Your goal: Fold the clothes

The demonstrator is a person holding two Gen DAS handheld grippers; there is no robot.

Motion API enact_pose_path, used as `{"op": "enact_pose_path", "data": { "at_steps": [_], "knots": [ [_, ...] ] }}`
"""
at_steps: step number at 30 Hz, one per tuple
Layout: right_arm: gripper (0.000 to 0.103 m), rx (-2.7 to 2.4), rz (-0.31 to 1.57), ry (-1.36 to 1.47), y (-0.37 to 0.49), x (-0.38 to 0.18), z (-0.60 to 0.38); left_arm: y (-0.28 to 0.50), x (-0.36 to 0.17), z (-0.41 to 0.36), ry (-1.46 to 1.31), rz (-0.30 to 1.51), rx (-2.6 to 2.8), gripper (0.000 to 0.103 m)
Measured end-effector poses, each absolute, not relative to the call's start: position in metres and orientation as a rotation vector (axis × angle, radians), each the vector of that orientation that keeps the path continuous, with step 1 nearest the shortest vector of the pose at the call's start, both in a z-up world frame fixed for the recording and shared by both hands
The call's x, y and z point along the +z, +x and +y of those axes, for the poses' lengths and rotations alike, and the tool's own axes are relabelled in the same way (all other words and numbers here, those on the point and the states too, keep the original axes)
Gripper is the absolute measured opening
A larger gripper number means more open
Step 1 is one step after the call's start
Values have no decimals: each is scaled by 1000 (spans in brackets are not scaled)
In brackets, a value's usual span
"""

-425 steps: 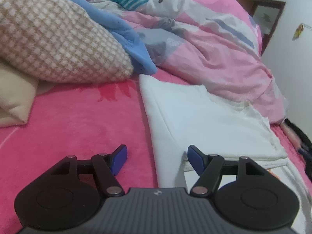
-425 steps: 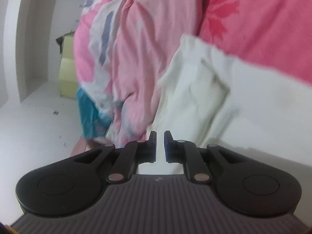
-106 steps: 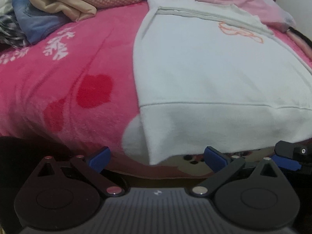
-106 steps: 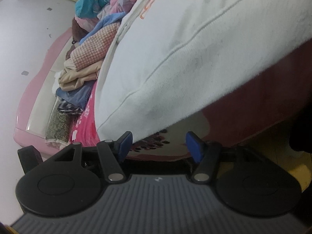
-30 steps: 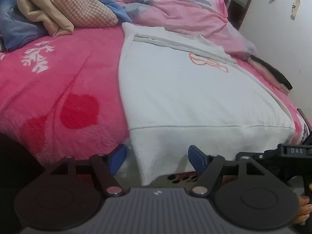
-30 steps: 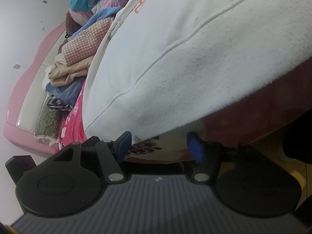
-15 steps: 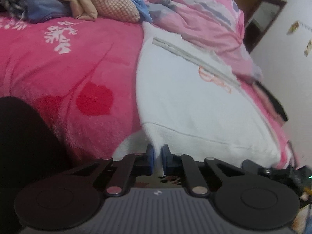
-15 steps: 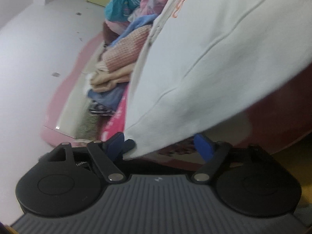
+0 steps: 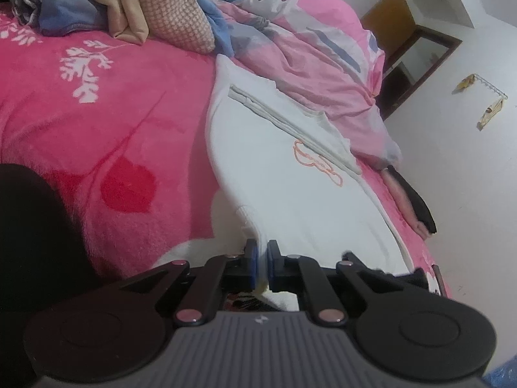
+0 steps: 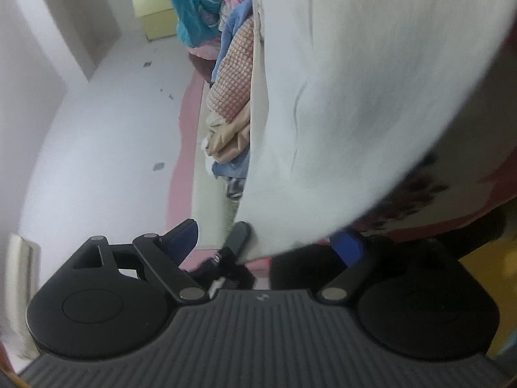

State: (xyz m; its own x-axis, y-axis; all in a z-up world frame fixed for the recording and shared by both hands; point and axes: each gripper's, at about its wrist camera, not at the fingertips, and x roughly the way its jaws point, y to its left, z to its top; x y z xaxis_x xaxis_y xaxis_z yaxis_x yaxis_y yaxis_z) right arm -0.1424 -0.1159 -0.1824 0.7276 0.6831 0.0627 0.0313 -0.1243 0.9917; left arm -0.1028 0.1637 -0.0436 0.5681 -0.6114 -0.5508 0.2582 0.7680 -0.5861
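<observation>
The bed (image 9: pixel 135 119) under my work carries a pink flowered blanket, with a pile of clothes (image 9: pixel 129 9) far ahead-left of my left hand-held gripper (image 9: pixel 261 266), a pink quilt (image 9: pixel 323 55) ahead-right and a white wall beyond. The white sweatshirt (image 9: pixel 290 174) lies flat ahead, its near hem corner pinched in that gripper at the bed's near edge. My right hand-held gripper (image 10: pixel 268 242) stands spread around the hem (image 10: pixel 339 161), bare blanket lying open to my left.

Left wrist view: low at near edge of pink bed (image 9: pixel 97 123), facing along white sweatshirt (image 9: pixel 284 174) toward clothes pile (image 9: pixel 135 9). Right wrist view: rolled sideways, close under sweatshirt (image 10: pixel 371 97) hem. Shared: sweatshirt, clothes pile (image 10: pixel 232 97).
</observation>
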Motion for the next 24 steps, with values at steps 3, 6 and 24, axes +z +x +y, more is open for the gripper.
{"op": "enact_pose_path", "data": {
  "at_steps": [3, 6, 24],
  "knots": [
    [88, 641, 578, 1730, -135, -194, -107, -103, -44, 168, -493, 812, -551, 7],
    [83, 660, 568, 1814, -131, -206, -99, -103, -46, 172, -496, 810, -567, 7],
    [4, 643, 516, 1765, -112, -193, -89, -75, -76, 201, -600, 844, -660, 63]
  ]
}}
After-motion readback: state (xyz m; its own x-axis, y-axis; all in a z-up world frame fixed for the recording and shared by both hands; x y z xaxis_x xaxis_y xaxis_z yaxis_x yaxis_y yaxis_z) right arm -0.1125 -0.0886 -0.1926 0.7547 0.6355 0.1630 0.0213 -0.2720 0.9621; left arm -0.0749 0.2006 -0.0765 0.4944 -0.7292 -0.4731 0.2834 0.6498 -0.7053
